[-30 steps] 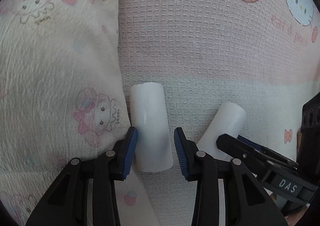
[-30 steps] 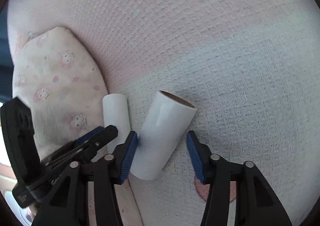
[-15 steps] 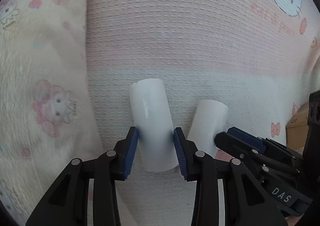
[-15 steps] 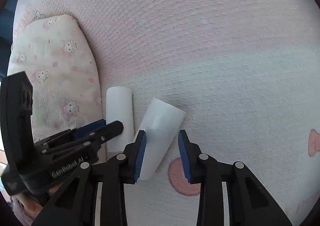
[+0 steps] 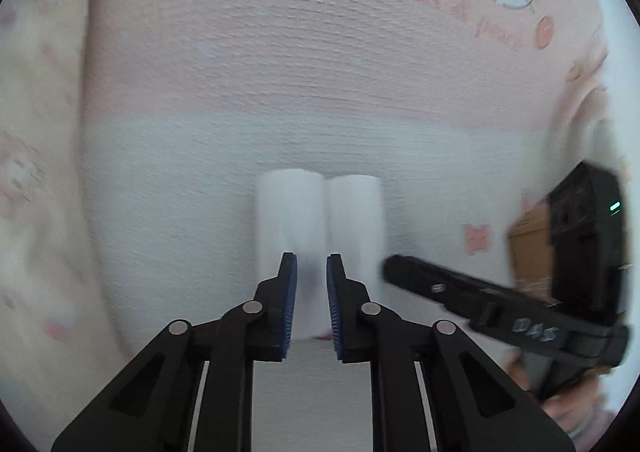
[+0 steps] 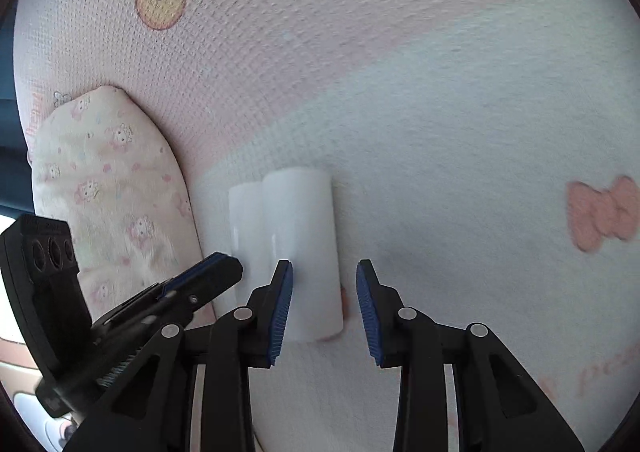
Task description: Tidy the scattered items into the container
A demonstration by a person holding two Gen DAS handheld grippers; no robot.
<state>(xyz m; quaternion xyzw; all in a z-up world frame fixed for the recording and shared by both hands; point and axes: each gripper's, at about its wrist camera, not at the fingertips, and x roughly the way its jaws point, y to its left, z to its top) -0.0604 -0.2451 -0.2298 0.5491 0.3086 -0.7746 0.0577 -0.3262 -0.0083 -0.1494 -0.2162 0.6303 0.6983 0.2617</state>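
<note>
Two white paper rolls lie side by side on a pink and white blanket. In the left wrist view the left roll (image 5: 290, 228) and the right roll (image 5: 354, 228) touch. My left gripper (image 5: 311, 272) is nearly closed, its narrow gap over the left roll's near end; whether it pinches the roll is unclear. In the right wrist view my right gripper (image 6: 324, 280) is open, with the nearer roll (image 6: 300, 248) by its left finger and the other roll (image 6: 244, 228) behind. The left gripper's body (image 6: 200, 284) shows at the left.
A cartoon-print pillow (image 6: 108, 188) lies left of the rolls. A brown cardboard box (image 5: 530, 236) shows at the right edge behind the right gripper's body (image 5: 500, 312). The blanket (image 6: 440, 112) stretches far and right.
The rolls have come together, now parallel and touching. My left jaws have narrowed a lot. My right jaws have opened wider. Both views are blurred by motion.
</note>
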